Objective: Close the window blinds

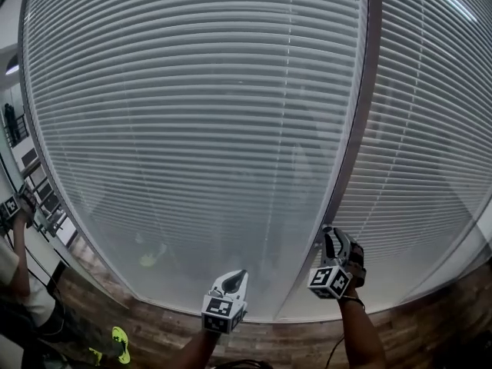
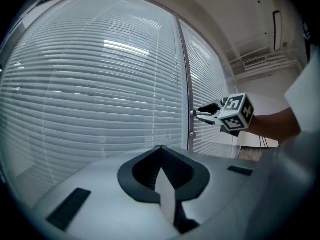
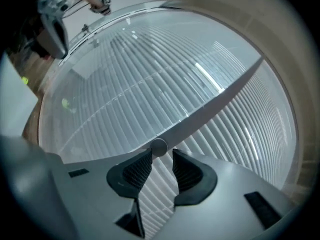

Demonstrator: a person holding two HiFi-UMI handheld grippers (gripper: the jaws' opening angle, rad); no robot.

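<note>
Presently the white horizontal-slat window blinds (image 1: 192, 114) hang at full drop behind the glass pane (image 1: 154, 283), covering the large bay from top to sill. A second matching panel (image 1: 430, 129) to the right of the grey upright metal mullion (image 1: 357, 129) is likewise down.

Slats: lying close to flat. Dim shapes beyond the glass show through the lower part of the main bay, so the blinds are judged lowered but not turned fully shut.

Right gripper (image 1: 329, 233): held up against the mullion. In the right gripper view its two black ribbed jaws stand apart, with a small round grey knob (image 3: 159, 147) on the mullion sitting just at their tips, against or very near the left-hand jaw. The gap is wider than the knob and the pads are not seen pressing on it, so nothing is gripped.

Left gripper (image 1: 237, 277): held low in front of the main bay, clear of the glass. Its own view shows the jaws brought together at the tips with nothing between them.

Assessment: early stage. The control is reached but not taken hold of. Outstanding, by judgement: close on the knob, work it until the slats overlap, and confirm that no view through remains
</note>
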